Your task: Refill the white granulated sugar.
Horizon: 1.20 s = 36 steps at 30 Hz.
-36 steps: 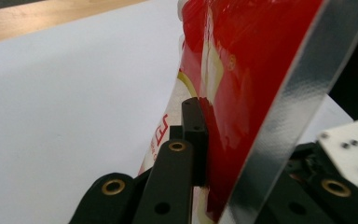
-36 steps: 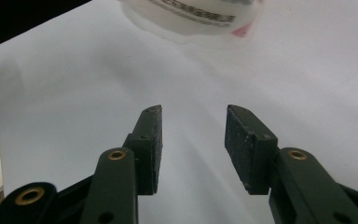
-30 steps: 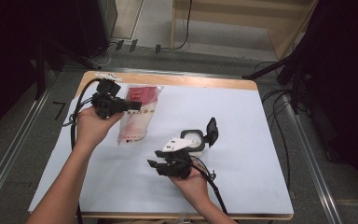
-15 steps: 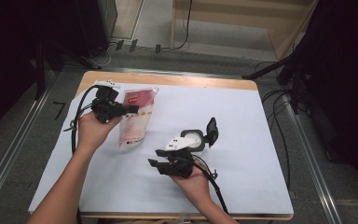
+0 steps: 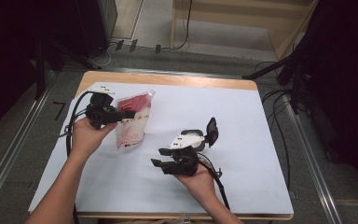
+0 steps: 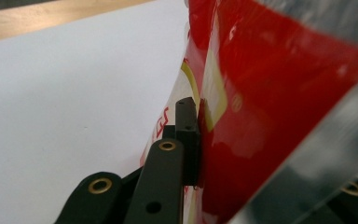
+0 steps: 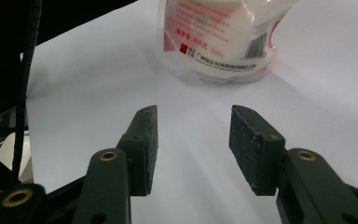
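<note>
Near the table's (image 5: 242, 85) far left corner, a red and white pouch (image 5: 131, 122) lies on the white sheet (image 5: 242, 140), its red top pointing away from the person and its pale bottom toward them. Just left of the pouch, the left gripper (image 5: 123, 114) reaches in from the side and has its jaws clamped on the pouch's upper, red part; in the left gripper view one black pad presses flat against the red film (image 6: 261, 121), and those jaws have just been easing slightly apart while the film stays between them. Right of the pouch and nearer the person, well apart from it, the right gripper (image 5: 161, 164) is held above the sheet with its jaws pointing back toward the pouch. Its jaws stand apart, have just been opening a little further, and hold nothing; the right gripper view shows bare white sheet between them and the pouch's pale printed bottom (image 7: 219, 37) beyond.
</note>
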### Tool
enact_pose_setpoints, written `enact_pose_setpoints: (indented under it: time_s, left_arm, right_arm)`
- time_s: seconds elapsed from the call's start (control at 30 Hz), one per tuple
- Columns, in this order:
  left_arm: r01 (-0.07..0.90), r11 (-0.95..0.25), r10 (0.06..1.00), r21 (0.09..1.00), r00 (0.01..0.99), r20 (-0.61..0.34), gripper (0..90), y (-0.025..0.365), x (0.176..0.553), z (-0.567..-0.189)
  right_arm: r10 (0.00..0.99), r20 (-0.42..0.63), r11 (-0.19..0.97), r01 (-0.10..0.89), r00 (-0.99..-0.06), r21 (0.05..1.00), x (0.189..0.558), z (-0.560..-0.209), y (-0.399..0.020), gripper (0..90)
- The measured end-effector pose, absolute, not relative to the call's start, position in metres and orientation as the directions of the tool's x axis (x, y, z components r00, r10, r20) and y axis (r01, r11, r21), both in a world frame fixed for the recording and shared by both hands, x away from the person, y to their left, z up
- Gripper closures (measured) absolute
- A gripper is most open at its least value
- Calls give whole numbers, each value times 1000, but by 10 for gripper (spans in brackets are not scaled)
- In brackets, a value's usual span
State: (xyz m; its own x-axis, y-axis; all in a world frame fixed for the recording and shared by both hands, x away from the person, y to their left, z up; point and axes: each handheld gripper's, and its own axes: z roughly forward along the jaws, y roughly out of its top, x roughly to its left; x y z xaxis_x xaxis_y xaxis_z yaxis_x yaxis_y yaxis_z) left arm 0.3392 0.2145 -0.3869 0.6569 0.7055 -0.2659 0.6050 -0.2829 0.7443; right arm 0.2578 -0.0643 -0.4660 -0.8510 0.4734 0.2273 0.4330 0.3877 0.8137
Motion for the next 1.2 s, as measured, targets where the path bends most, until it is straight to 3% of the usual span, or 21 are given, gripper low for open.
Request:
enact_pose_setpoints:
  time_s: [0.47, 1.2]
  left_arm:
    - [542, -285, 676, 791, 698, -235, 695, 233, 318, -391]
    - [540, -315, 688, 780, 697, -204, 502, 243, 299, -395]
  right_arm:
    - [482, 239, 399, 454, -843, 797, 262, -459, -77, 519]
    - [505, 208, 408, 444, -838, 798, 263, -440, -103, 515]
